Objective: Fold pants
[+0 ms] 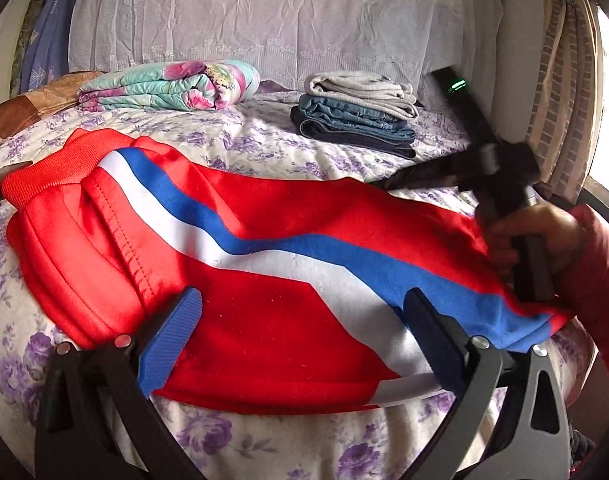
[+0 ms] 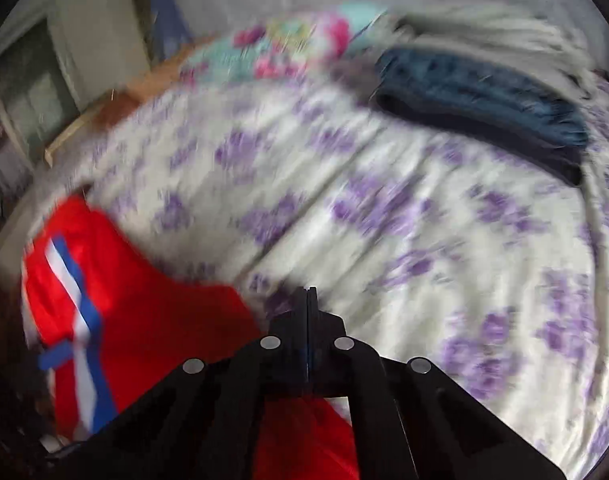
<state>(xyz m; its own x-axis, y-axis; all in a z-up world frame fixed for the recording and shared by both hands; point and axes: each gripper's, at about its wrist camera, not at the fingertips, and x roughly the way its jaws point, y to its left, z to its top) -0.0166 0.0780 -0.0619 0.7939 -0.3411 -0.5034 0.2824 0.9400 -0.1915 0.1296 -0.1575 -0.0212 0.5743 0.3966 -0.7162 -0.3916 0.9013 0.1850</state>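
Observation:
Red pants [image 1: 264,312] with a white and blue stripe lie folded across the floral bedspread [image 1: 232,136], waistband at the left. My left gripper [image 1: 304,304] is open, its fingers resting over the near edge of the pants with nothing between them. My right gripper [image 1: 388,184] shows at the right of the left wrist view, held in a hand above the far right end of the pants. In the blurred right wrist view the right gripper [image 2: 307,292] has its jaws pressed together, with the red pants [image 2: 144,320] lying below and to its left. No cloth shows between its tips.
A stack of folded clothes [image 1: 356,116], grey on top of denim, sits at the back right of the bed; it also shows in the right wrist view [image 2: 484,96]. A rolled floral blanket [image 1: 172,84] lies at the back left. A curtain [image 1: 564,80] hangs at the right.

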